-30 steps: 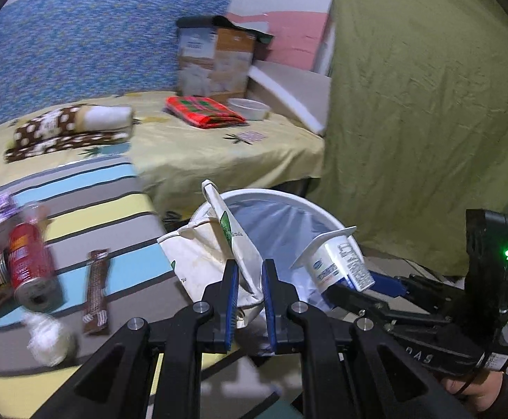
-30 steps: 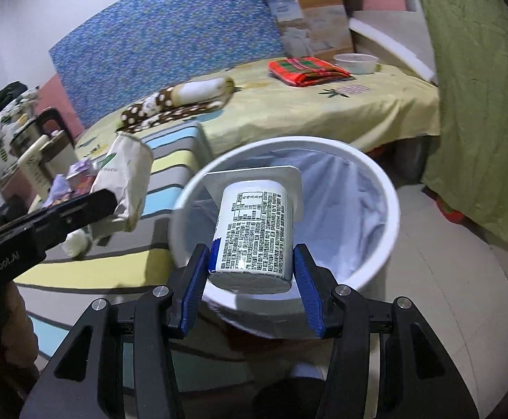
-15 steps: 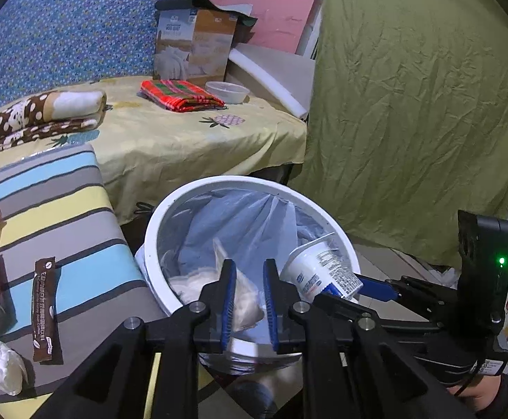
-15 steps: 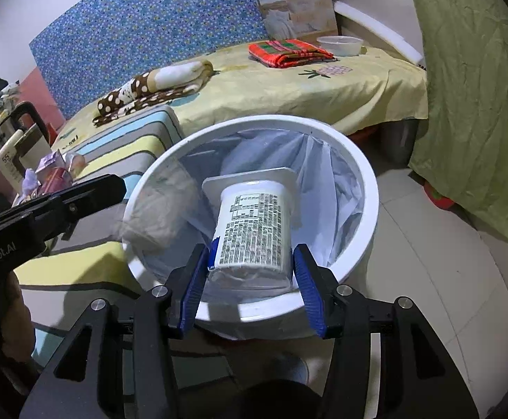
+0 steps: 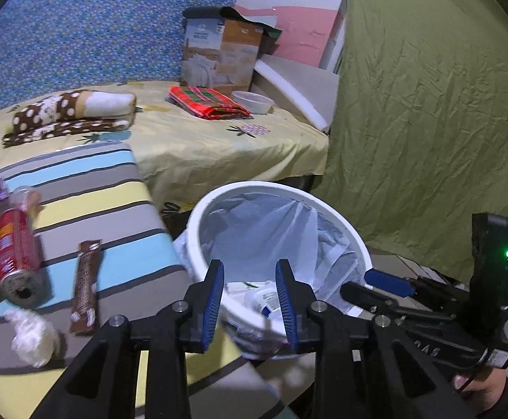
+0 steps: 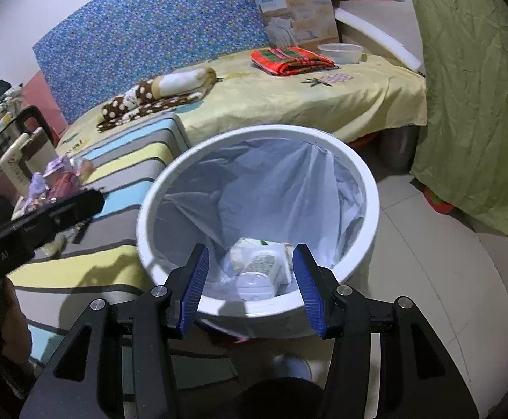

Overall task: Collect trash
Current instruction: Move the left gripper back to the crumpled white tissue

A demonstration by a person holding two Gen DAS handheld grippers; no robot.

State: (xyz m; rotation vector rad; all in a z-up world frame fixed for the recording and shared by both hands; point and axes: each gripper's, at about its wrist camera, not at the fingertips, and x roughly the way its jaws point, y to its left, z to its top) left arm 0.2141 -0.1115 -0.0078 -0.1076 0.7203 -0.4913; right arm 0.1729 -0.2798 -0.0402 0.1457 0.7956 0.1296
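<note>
A white bin (image 5: pixel 198 223) with a clear liner stands on the floor beside a striped mat. On its bottom lie a white yoghurt cup (image 6: pixel 257 272) and a crumpled paper bag (image 6: pixel 250 244). My left gripper (image 5: pixel 250 303) hovers over the bin's near rim, its jaws opening with nothing between them. My right gripper (image 6: pixel 250 289) hangs over the bin's (image 6: pixel 144 223) near edge, open and empty, the cup well below its pads. On the mat lie a red can (image 5: pixel 16 244), a brown snack wrapper (image 5: pixel 86 293) and a white tissue wad (image 5: pixel 34 335).
The striped mat (image 5: pixel 89 188) is left of the bin, with purple packets (image 6: pixel 51 174) at its far end. Behind is a bed with a yellow sheet (image 5: pixel 201 146), folded cloths, a bowl and a cardboard box (image 5: pixel 219 56). A green curtain (image 5: pixel 428 122) hangs on the right.
The left gripper let go of the paper bag and the right let go of the yoghurt cup; both now lie in the bin. The left jaws have widened.
</note>
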